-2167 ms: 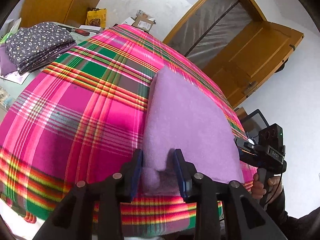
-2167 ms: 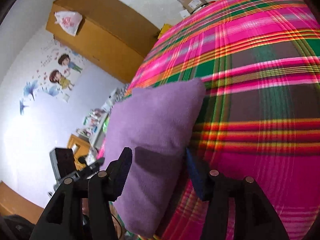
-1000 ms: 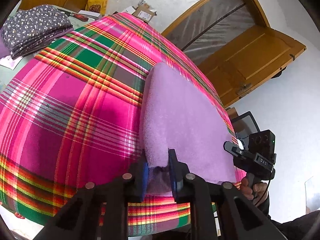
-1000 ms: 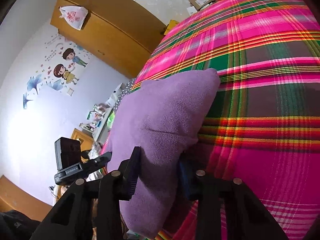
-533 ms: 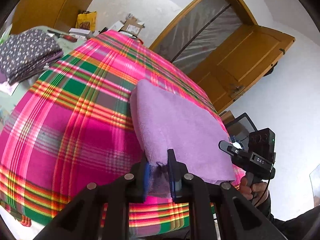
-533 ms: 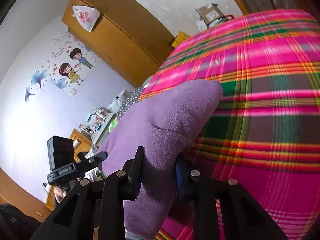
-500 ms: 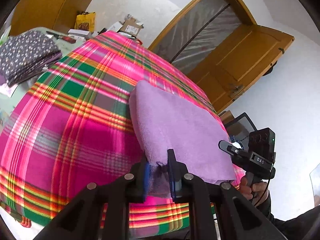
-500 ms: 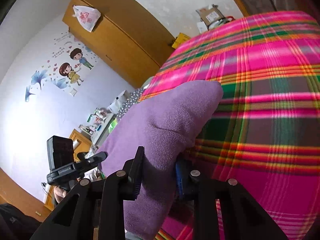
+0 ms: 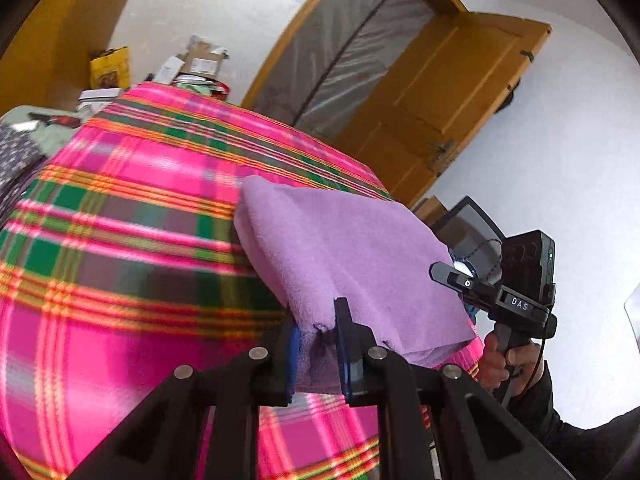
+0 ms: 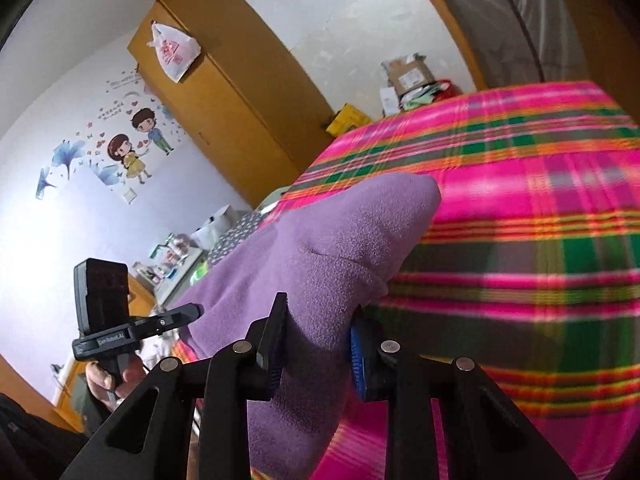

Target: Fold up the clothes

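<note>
A folded purple fleece garment (image 9: 352,248) hangs lifted above the pink and green plaid table cover (image 9: 120,240). My left gripper (image 9: 318,332) is shut on its near left corner, with the fleece bunched between the blue pads. In the right wrist view the same garment (image 10: 332,240) rises as a thick fold, and my right gripper (image 10: 318,316) is shut on the near right corner. The garment's far edge still reaches down to the plaid cover (image 10: 540,240). Each view shows the other gripper at the garment's opposite corner.
A stack of dark dotted fabric (image 9: 16,160) lies off the table's left side. Boxes and packets (image 9: 200,60) crowd the far end. An open wooden door (image 9: 440,100) stands behind, a wooden wardrobe (image 10: 240,100) to the left. A person's hand (image 9: 496,360) grips the right handle.
Both grippers closed on the garment's near corners, then rose and carried its near edge up off the plaid cover. The views have tilted and the table sits lower in them.
</note>
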A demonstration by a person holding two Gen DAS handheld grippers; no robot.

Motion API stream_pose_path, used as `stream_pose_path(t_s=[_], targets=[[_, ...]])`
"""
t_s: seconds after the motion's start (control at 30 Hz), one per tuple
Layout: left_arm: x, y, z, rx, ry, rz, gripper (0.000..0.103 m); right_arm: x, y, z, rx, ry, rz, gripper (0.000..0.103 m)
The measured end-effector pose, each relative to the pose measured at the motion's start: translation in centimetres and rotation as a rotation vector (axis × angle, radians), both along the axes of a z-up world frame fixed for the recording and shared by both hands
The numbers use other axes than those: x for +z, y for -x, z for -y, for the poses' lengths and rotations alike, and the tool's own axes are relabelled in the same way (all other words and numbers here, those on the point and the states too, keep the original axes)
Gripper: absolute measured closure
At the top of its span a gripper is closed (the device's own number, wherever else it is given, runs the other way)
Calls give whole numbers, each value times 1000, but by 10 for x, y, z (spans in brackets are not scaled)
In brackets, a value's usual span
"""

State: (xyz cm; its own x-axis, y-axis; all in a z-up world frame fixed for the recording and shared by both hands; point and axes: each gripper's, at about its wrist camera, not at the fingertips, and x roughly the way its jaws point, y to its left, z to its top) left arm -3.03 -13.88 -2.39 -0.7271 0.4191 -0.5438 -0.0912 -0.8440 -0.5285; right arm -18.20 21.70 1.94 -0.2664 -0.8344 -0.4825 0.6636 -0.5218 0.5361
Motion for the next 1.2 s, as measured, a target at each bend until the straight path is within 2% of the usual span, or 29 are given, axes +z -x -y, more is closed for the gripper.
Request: stream_pose_path(t_s=[0.53,0.9,1.2], targets=[[21,112,-114,-201,71,-25,87,21,74,-104,-170,-57,-88,76],[36,171,-164,-259,101,-47,87,31,120,-154,-250,-57,-116,76],[25,212,-207,-289,133,-35,87,26,164,-189,-298,-92,-111,76]])
